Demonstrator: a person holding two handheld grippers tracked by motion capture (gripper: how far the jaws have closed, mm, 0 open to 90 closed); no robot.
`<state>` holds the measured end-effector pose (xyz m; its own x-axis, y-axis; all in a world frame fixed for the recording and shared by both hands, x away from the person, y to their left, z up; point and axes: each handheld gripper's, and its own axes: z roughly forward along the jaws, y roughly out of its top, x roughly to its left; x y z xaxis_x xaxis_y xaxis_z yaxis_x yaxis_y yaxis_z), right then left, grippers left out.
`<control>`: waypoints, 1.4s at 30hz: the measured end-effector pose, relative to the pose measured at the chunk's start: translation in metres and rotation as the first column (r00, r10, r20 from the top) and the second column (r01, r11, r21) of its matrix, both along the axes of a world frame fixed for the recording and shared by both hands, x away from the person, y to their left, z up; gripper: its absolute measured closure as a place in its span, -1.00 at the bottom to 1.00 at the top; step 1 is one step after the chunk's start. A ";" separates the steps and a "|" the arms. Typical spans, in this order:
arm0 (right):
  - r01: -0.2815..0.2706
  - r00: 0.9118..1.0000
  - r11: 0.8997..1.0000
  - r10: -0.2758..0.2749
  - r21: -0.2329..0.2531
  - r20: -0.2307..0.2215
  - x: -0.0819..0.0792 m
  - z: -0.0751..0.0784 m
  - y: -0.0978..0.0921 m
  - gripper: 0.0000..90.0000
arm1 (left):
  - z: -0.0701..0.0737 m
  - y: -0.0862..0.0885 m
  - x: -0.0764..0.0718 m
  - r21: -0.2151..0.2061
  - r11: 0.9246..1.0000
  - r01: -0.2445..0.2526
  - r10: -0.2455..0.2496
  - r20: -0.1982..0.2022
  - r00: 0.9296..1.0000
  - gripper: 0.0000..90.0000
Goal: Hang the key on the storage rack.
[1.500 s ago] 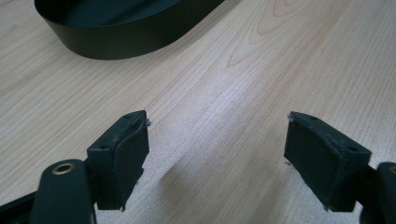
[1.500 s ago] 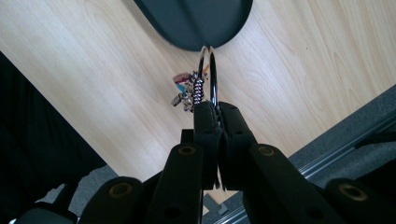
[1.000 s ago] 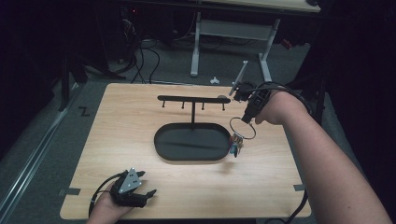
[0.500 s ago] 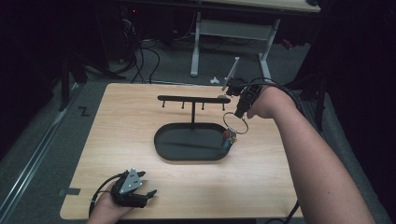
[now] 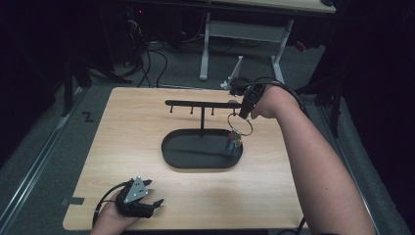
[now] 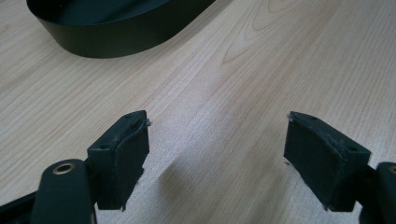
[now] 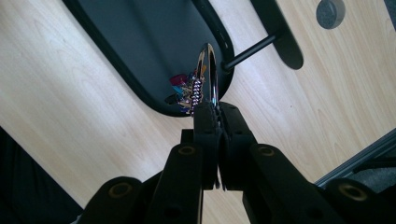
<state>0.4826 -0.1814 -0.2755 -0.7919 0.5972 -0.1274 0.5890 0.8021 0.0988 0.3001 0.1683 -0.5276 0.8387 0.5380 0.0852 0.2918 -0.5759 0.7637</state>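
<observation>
In the high view the small coloured charms (image 5: 234, 142) hanging from the metal ring (image 5: 240, 125) are blurring together, too small to tell apart; in the right gripper view they are showing as a purple, red and orange cluster on a beaded chain, partly hiding behind the ring. The room beyond the wooden table (image 5: 122, 127) is lying in darkness, and the right forearm is running out of the bottom edge of the high view.

The right gripper (image 5: 243, 113) is hanging over the right end of the black stand's crossbar (image 5: 200, 103), pointing down, with the wrist bent and the arm reaching in from the lower right. Its jaws are pressing together on the top of the ring, which is dangling edge-on below them in the right gripper view (image 7: 208, 74), the charms hanging just above the right end of the black oval tray (image 5: 193, 161) that forms the stand's base. The ring is sitting just beside the crossbar's tip; whether it is touching is unclear.

The left gripper (image 5: 152, 204) is resting low at the table's near left corner, the left hand (image 5: 110, 218) cupping it from below. Its jaws are standing wide apart over bare wood, gripping nothing
</observation>
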 end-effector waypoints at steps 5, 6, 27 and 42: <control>0.015 1.000 1.000 -0.015 0.001 0.002 0.012 -0.003 -0.001 0.94 | 0.000 0.001 0.000 -0.005 1.000 -0.004 0.004 0.002 1.000 -0.50; 0.018 1.000 1.000 -0.018 0.002 0.003 0.014 -0.004 -0.002 0.94 | 0.000 0.001 0.000 -0.003 1.000 -0.003 0.003 0.002 1.000 -0.50; 0.058 0.997 0.998 -0.060 0.030 0.056 0.029 -0.013 -0.001 0.68 | -0.001 0.001 0.000 -0.001 1.000 -0.004 0.004 0.003 1.000 -0.50; 0.122 0.984 0.991 -0.129 0.061 0.121 0.003 -0.011 -0.015 0.08 | 0.000 -0.001 0.000 0.002 1.000 -0.009 0.009 0.010 1.000 -0.50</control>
